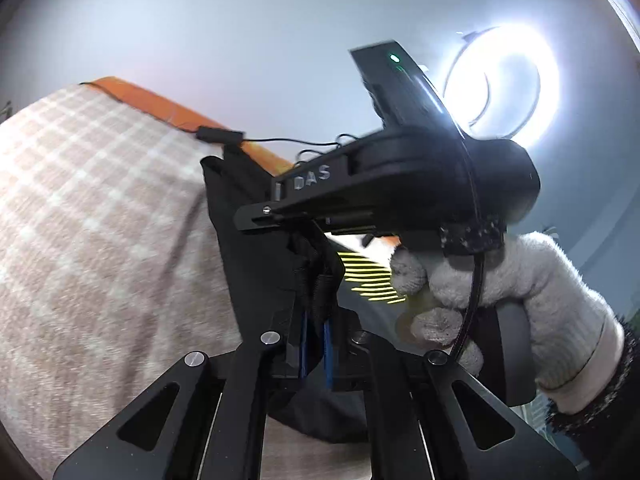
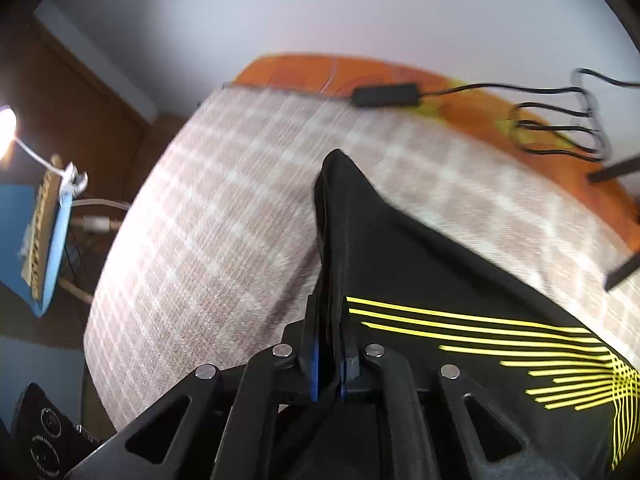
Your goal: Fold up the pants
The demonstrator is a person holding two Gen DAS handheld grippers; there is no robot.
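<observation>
The black pants (image 2: 400, 248) with yellow stripes (image 2: 520, 344) are lifted above the beige checked bed cover (image 2: 208, 240). My right gripper (image 2: 330, 364) is shut on a bunched fold of the black cloth. In the left wrist view my left gripper (image 1: 316, 344) is shut on another bunch of the black pants (image 1: 248, 216). The right gripper's body (image 1: 400, 184), held by a white-gloved hand (image 1: 500, 276), is close in front of the left one. The rest of the pants is hidden below both grippers.
The checked cover (image 1: 88, 208) lies over an orange sheet (image 2: 320, 72). A black power adapter (image 2: 384, 94) and coiled cable (image 2: 560, 128) lie on the far edge. A bright ring lamp (image 1: 504, 80) is on the wall. A blue stand (image 2: 44, 248) is to the left.
</observation>
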